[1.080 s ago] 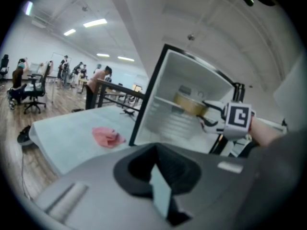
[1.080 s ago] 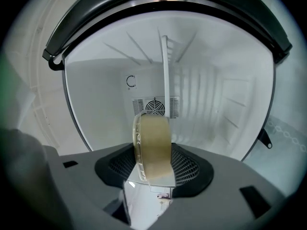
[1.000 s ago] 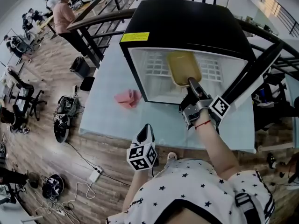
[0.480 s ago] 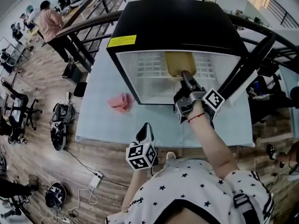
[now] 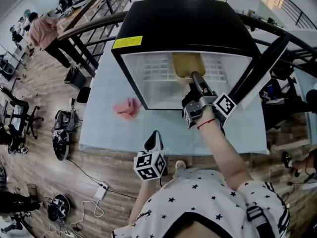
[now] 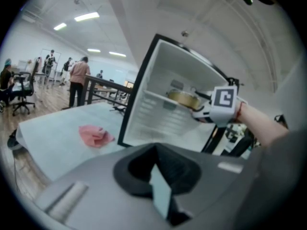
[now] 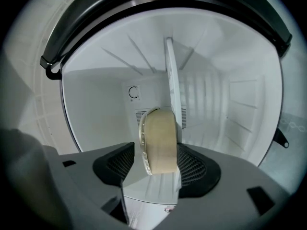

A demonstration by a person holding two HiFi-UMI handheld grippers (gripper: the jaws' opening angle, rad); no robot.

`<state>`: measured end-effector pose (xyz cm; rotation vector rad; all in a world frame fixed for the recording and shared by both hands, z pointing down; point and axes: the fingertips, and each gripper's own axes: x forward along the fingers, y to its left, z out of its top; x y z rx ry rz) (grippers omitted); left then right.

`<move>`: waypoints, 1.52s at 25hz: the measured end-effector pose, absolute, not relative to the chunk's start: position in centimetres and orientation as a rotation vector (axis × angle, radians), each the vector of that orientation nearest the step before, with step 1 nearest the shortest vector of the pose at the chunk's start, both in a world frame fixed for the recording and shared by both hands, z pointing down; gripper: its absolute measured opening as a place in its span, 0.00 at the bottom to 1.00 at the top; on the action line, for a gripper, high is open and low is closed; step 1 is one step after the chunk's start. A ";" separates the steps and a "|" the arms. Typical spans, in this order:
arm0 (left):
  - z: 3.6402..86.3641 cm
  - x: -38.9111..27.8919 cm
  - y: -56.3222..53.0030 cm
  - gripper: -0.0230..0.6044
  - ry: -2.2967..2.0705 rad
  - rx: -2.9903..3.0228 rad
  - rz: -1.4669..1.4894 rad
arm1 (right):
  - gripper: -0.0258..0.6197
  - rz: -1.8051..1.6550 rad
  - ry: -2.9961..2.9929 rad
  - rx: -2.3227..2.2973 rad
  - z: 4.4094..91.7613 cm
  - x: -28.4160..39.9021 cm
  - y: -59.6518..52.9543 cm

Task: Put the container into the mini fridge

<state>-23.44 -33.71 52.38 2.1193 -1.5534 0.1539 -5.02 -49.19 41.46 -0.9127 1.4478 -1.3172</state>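
The black mini fridge (image 5: 188, 21) stands open on the table, its white inside facing me. A tan, lidded container (image 5: 187, 65) is held inside the fridge, above the wire shelf (image 5: 153, 73). My right gripper (image 5: 197, 79) is shut on the container's near end. In the right gripper view the container (image 7: 160, 138) sits edge-on between the two pads, in front of the fridge's back wall (image 7: 110, 104). My left gripper (image 5: 154, 139) hangs shut and holding nothing at the table's front edge; in its own view its fingers (image 6: 160, 195) meet, and the fridge (image 6: 163, 104) stands ahead.
A crumpled pink cloth (image 5: 127, 107) lies on the pale table (image 5: 106, 130) left of the fridge. The fridge door (image 5: 257, 71) stands open at the right. Behind are a railing (image 5: 94, 19) and a person (image 5: 44, 31); bags and cables lie on the wooden floor (image 5: 59, 128).
My right gripper has carried the container a little farther into the fridge. The left gripper has stayed where it was.
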 end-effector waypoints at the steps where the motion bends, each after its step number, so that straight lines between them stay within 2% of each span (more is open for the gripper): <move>1: 52.4 -23.4 -33.6 0.05 -1.553 2.119 0.154 | 0.41 -1.312 1.451 -0.908 41.3 -5.0 -49.2; 19: 51.8 -21.9 -30.4 0.05 -1.532 2.154 0.144 | 0.42 -1.339 1.513 -0.927 42.3 -4.3 -43.7; 27: 52.2 -20.3 -27.8 0.05 -1.491 2.178 0.157 | 0.42 -1.280 1.719 -1.062 43.2 -4.1 -38.7; 28: 52.3 -20.0 -27.4 0.05 -1.485 2.181 0.161 | 0.40 -1.273 1.748 -1.092 43.5 -4.0 -38.0; 30: 52.4 -19.4 -26.6 0.05 -1.473 2.188 0.165 | 0.21 -1.261 1.808 -1.159 44.3 -3.8 -36.5; 32: 52.4 -18.9 -25.7 0.05 -1.460 2.197 0.169 | 0.15 -1.251 1.871 -1.217 45.1 -3.7 -35.0; 38: 52.5 -17.5 -23.2 0.05 -1.433 2.213 0.172 | 0.10 -1.129 2.118 -1.402 47.3 -2.7 -30.0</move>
